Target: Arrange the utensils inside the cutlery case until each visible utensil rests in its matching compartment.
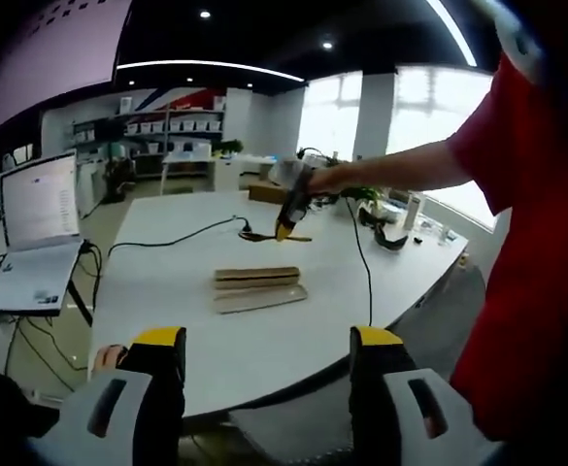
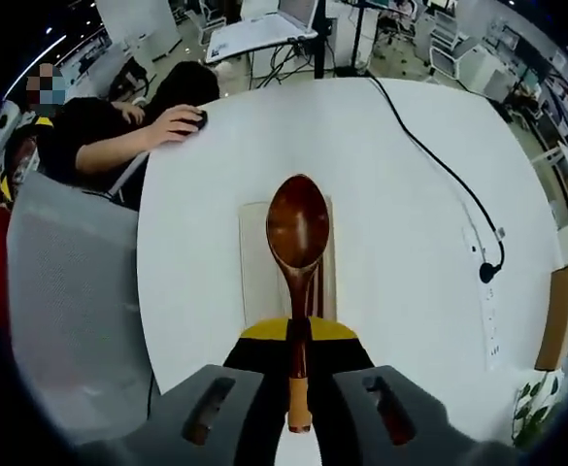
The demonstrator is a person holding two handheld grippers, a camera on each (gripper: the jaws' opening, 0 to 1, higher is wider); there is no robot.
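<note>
Right tongs (image 2: pixel 297 335) were clenched on a wooden spoon (image 2: pixel 298 243), gripped on the handle, bowl pointing forward and away from the jaws. Handle end stuck out behind the yellow tips. Left tongs (image 1: pixel 269 345) were released, jaws apart with nothing between them, held back off the near counter edge.

Spoon hung directly over the cutlery case (image 2: pixel 264 262), which sat roughly mid-counter (image 2: pixel 400 252), well clear of every edge. In the left gripper view the case (image 1: pixel 259 286) read as a flat wooden tray with a second piece lying along its far side; compartments too small to make out. The right tongs (image 1: pixel 285 218) also appeared there, carried by a bare arm above the far half of the counter, beyond the case.

Step in hand, as I judged it: lower the spoon into its slot. To do it well:
- keep the spoon's long axis parallel to the case's long side, as it already roughly was
- come down level, bowl and handle together, so the bowl doesn't catch a divider
- let go only once the spoon is bearing on the slot floor
- left tongs could steady the case; it looked light and likely to slide.

Black cable (image 2: pixel 439 165) ran across the counter to the right of the case, well apart from it. Someone's hand (image 2: pixel 172 124) rested at the far-left counter edge, also clear.
</note>
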